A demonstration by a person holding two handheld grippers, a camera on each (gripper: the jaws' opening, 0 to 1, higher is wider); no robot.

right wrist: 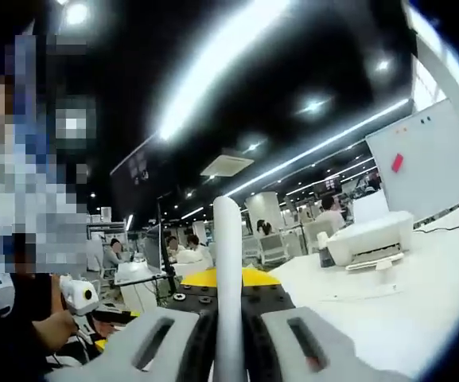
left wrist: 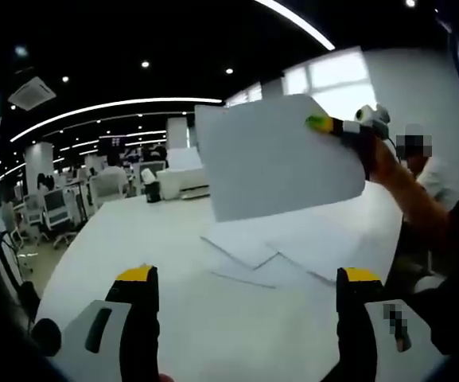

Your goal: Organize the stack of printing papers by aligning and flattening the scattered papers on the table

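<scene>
In the left gripper view, the left claw (left wrist: 245,278) stands at the bottom with its two yellow-tipped jaws wide apart and nothing between them, above the white desk (left wrist: 134,239). Further on the desk lie the scattered papers (left wrist: 293,255), several white sheets overlapping at different angles, well ahead of the jaws. Above them one sheet (left wrist: 277,159) is held up in the air, tilted, and it hides a part of the room behind it. The right claw (left wrist: 318,122) comes in from the right side and grips this sheet at its upper right edge; a person's hand (left wrist: 384,159) and forearm hold that gripper. Behind the sheet, at the far edge of the desk, a white printer (left wrist: 183,181) stands with a small dark cup (left wrist: 152,191) just beside it, and office chairs and monitors are seen further away at the left. In the right gripper view, the right claw (right wrist: 227,278) is closed on the sheet (right wrist: 227,263), which is seen edge-on as a white vertical strip rising between the jaws. At the right the printer (right wrist: 370,237) stands on the desk (right wrist: 420,302), with the dark cup (right wrist: 325,256) near it and a whiteboard (right wrist: 424,163) behind. People sit at desks in the background.
</scene>
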